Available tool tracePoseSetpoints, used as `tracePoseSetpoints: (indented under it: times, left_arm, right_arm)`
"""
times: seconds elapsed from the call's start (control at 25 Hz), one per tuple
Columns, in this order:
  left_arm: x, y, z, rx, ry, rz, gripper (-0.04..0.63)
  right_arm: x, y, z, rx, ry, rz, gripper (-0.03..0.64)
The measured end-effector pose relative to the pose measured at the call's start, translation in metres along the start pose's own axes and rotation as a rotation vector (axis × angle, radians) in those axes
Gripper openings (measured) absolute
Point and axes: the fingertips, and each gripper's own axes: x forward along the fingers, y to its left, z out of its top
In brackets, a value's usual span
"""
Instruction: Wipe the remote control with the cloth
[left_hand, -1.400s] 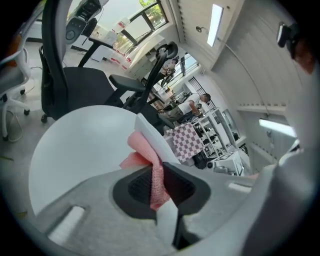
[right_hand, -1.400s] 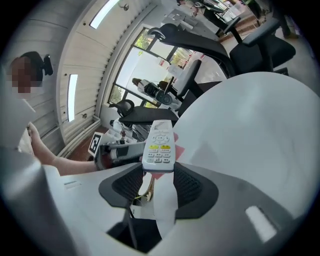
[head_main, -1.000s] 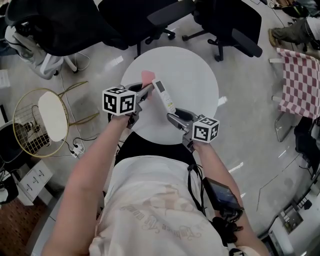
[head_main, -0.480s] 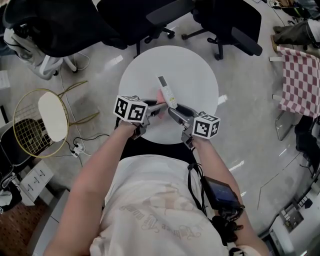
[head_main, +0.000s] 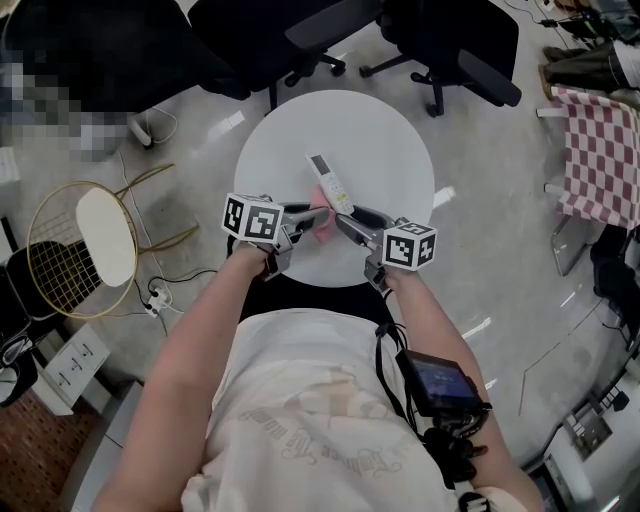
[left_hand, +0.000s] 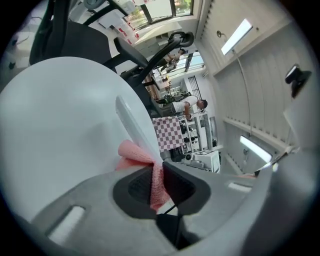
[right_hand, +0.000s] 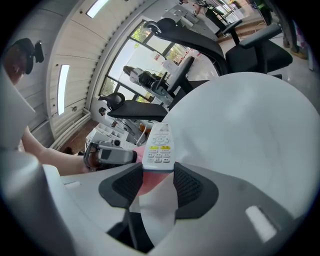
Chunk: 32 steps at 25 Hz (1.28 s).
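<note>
Sitting between right jaws: remote control (right_hand: 159, 145)

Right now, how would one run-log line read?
left gripper: shut on cloth | right gripper: shut on remote | cloth: against remote | both: over table

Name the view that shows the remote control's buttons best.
The right gripper view: the remote control faces that camera, button rows clear, its near end clamped in the right gripper. The head view shows it small, from above; the left gripper view shows only its side, beside the cloth.
</note>
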Motion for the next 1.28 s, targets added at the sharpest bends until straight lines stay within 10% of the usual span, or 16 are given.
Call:
tracePoseSetpoints:
  times: [0.6, 0.88, 1.12, 1.28]
  left_arm:
    - [-0.066, 0.02, -0.022, -0.042, -0.159, 0.172, 0.04]
    - [-0.089, 0.02, -0.031, -0.01, -0.169, 0.222, 0.04]
    - [-0.089, 0.024, -0.03, 0.013, -0.152, 0.224, 0.04]
    - [-0.097, 0.02, -0.038, 0.067, -0.149, 0.253, 0.04]
  right_arm:
    - [0.016, -0.049, -0.027, -0.49, 0.246, -0.459, 0.206]
    - [0.026, -0.052, -0.036, -0.578, 0.339, -0.506, 0.213]
    - [0.019, -0.055, -0.03, -0.56, 0.302, -0.516, 0.218]
    - [-0.001, -0.032, -0.021, -0.566, 0.152, -0.559, 0.058]
